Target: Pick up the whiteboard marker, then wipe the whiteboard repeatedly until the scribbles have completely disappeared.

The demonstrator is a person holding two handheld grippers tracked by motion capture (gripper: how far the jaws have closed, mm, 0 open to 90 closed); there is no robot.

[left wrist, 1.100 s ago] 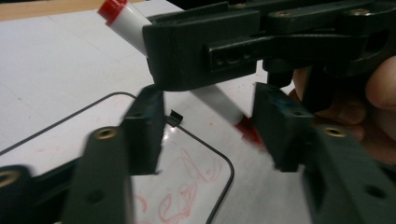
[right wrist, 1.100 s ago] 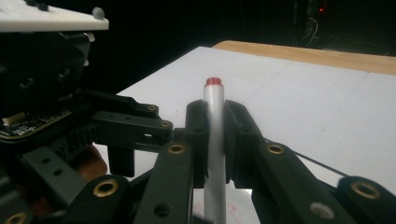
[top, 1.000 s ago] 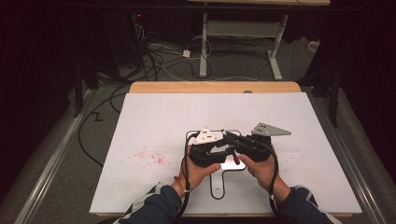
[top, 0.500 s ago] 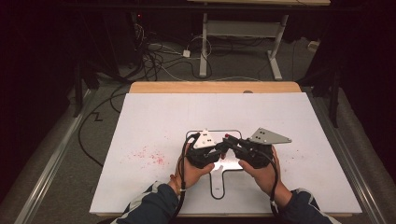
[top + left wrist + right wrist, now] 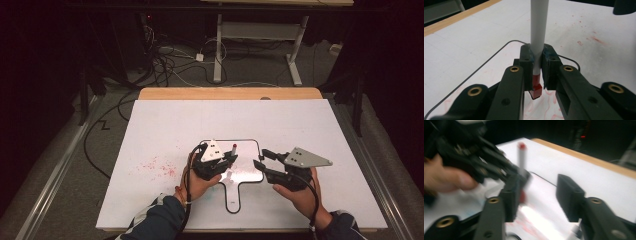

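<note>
Red-capped marker (image 5: 538, 47) clamped in left tool (image 5: 537, 67), right tool (image 5: 260, 159) apart

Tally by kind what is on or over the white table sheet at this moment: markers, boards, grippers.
Marker, white barrel with red end, clamped upright in the left gripper: 1
Small whiteboard with black rim and handle tab, flat on the table: 1
Hand-held grippers, the left one and the right gripper, whose jaws have just been opening with nothing between them: 2
Total: 4
</note>
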